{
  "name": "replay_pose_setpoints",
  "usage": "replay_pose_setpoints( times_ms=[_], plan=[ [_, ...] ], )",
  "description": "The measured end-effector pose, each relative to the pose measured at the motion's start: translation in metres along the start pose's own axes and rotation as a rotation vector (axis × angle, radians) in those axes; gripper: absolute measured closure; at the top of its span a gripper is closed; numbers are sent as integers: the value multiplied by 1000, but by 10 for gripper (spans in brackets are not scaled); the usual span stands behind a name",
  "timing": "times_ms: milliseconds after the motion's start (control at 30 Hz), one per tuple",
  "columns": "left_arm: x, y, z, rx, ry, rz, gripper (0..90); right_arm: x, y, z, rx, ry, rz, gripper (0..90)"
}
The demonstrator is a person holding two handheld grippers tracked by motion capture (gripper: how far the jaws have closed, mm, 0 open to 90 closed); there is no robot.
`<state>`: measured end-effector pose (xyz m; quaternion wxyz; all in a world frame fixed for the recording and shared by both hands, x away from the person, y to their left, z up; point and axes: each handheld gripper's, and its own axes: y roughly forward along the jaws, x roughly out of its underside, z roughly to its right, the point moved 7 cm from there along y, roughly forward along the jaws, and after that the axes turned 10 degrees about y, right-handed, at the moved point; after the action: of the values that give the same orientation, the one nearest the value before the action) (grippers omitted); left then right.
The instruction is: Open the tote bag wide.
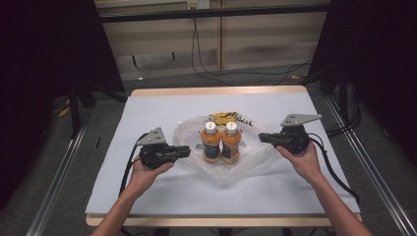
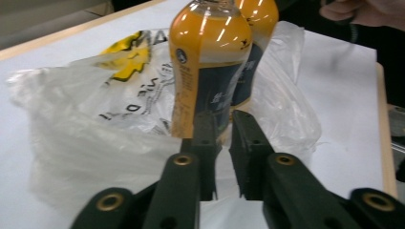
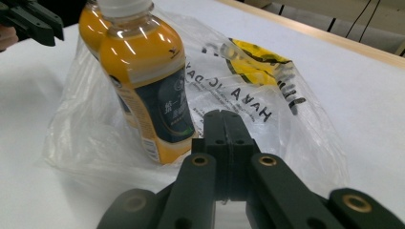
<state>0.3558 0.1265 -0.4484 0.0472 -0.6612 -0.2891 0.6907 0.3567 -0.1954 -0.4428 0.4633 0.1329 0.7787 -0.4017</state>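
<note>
High view: two bottles (image 1: 221, 142) upright on bag (image 1: 255, 160)

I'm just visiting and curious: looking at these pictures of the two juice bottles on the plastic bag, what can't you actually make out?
- Bottles' small label print: blurred in both gripper views, too small in the high view.
- Far bottle: mostly hidden behind the near bottle in the left gripper view; both caps cut off by the top edge.
- Plastic bag: its lettering is creased and partly covered by the bottles.
- Left gripper: whether it pinches bag film is unclear.

Both hands low over the tabletop, grippers facing each other

The left gripper (image 1: 184, 151) points right, jaws a narrow slit apart on nothing; the right gripper (image 1: 263, 137) points left, jaws pressed together, nearer the right edge.
</note>
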Motion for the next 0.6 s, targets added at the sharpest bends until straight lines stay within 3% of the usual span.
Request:
replay_pose_setpoints(
  times_ms=[233, 467, 600],
  plan=[
    [-1, -21, 8, -47, 5, 24, 517, 9, -26, -18, -7, 5, 60, 680],
    [9, -49, 8, -169, -2, 45, 275, 24, -49, -35, -3, 4, 90, 405],
    [22, -62, 10, -205, -3, 25, 206, 36, -60, -34, 35, 22, 99, 274]
  ],
)
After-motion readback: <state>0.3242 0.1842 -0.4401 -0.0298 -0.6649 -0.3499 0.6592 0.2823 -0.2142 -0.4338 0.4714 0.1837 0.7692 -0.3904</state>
